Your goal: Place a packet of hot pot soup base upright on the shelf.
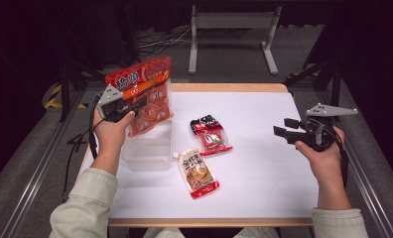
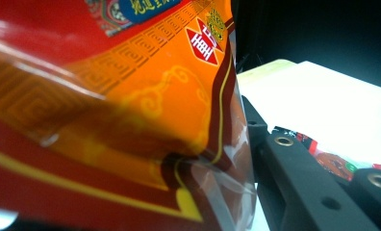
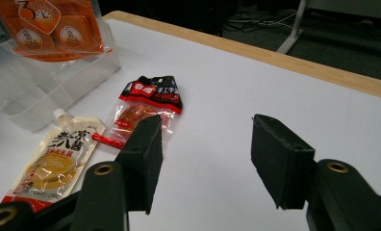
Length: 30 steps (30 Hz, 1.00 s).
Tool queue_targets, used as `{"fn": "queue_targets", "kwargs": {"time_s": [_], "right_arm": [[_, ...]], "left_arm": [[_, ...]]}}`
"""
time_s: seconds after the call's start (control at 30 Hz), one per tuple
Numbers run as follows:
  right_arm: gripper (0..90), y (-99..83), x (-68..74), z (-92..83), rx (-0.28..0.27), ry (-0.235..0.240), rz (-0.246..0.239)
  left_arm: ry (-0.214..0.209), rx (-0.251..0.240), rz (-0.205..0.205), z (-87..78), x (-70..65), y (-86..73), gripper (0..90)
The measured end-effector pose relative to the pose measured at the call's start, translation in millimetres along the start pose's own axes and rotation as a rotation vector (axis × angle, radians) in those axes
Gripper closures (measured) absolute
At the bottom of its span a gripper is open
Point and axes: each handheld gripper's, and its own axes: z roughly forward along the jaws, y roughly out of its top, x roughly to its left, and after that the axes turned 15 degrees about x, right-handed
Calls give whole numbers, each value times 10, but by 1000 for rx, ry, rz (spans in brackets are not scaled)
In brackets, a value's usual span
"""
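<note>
My left gripper [image 1: 135, 105] is shut on a large orange and red snack bag [image 1: 144, 91], holding it upright over a clear plastic box [image 1: 147, 148] at the table's left. In the left gripper view the bag [image 2: 111, 110] is pressed against the one black jaw that shows. A small red and black packet [image 1: 212, 135] and a cream spouted pouch [image 1: 198, 173] lie flat mid-table. My right gripper [image 1: 281, 128] hovers open at the right side, nothing between its jaws; the right gripper view has the packet [image 3: 145, 108] and the pouch [image 3: 58, 156] beyond its left jaw.
The white table top [image 1: 264, 163] has a wooden rim. A grey metal stand [image 1: 231, 29] is on the floor behind the table. Metal rails run along both sides.
</note>
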Motion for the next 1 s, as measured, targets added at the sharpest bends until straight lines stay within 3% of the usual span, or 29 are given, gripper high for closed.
{"fn": "queue_targets", "kwargs": {"time_s": [0.1, 0.43, 0.7, 1.0], "right_arm": [[452, 2, 11, 8, 4, 2, -5], [443, 10, 35, 64, 20, 2, -3], [434, 14, 44, 91, 25, 7, -4], [432, 16, 53, 100, 25, 8, -9]], "left_arm": [[-3, -5, -13, 10, 26, -36, 709], [0, 14, 34, 15, 26, -77, 710], [-20, 16, -7, 17, 98, -141, 710], [13, 44, -7, 9, 60, -152, 709]]}}
